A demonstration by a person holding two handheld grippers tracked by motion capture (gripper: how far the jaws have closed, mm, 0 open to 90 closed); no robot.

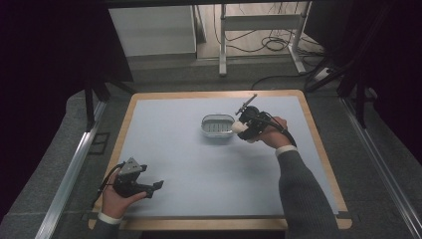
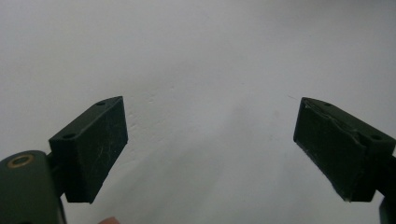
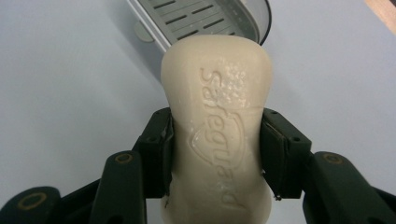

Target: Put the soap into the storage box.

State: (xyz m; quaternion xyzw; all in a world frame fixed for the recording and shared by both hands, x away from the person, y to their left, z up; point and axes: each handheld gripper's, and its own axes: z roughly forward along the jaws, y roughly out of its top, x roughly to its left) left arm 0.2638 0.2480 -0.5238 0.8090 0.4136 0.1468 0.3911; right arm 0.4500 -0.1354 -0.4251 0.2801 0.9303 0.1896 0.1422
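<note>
Resting at the near left corner of the worktop (image 1: 189, 164), the left gripper (image 1: 155, 186) is seen with its jaws spread wide and nothing between them; in the left gripper view bare pale surface is seen past both pads (image 2: 95, 147). Toward the far middle of the worktop a soap dish (image 1: 217, 125) is set: white, oval-cornered, with a slotted grey drain insert, and nothing is lying in it. Just beside the dish's right end, a soap bar (image 1: 238, 127) is held above the surface by the right gripper (image 1: 244, 130). In the right gripper view the soap bar (image 3: 218, 135) is seen as cream-coloured and waisted, with raised lettering and a shield mark embossed on its face, and it is clamped across its narrow middle by both pads (image 3: 280, 154). The dish rim (image 3: 254, 18) is seen just beyond the bar's far end.
</note>
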